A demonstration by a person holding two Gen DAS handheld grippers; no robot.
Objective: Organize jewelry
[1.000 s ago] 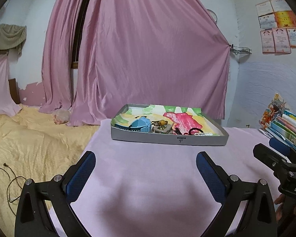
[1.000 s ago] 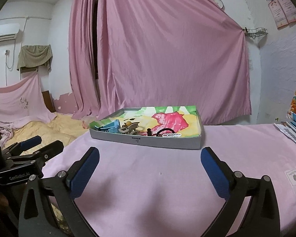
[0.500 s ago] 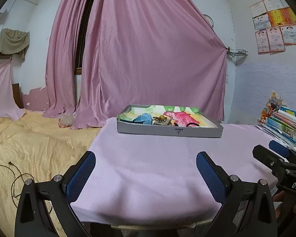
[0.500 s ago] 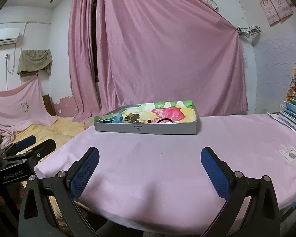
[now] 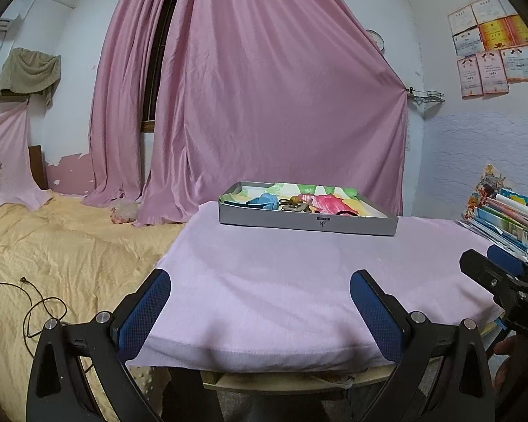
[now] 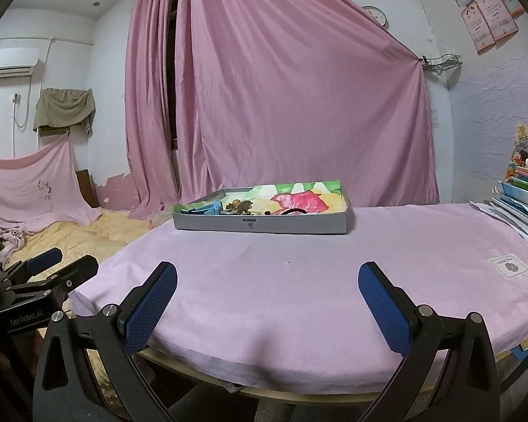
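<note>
Pink cloth covers the table [image 5: 281, 281]; the grey tray [image 5: 306, 223] of jewelry [image 5: 295, 204] sits at its far side. Left tongs [image 5: 260, 302] and right tongs [image 6: 269, 297] gape empty near the front edge.

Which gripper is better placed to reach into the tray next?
Neither clearly: left gripper and right gripper are both open, empty, at the table's near edge, far from the tray.
</note>
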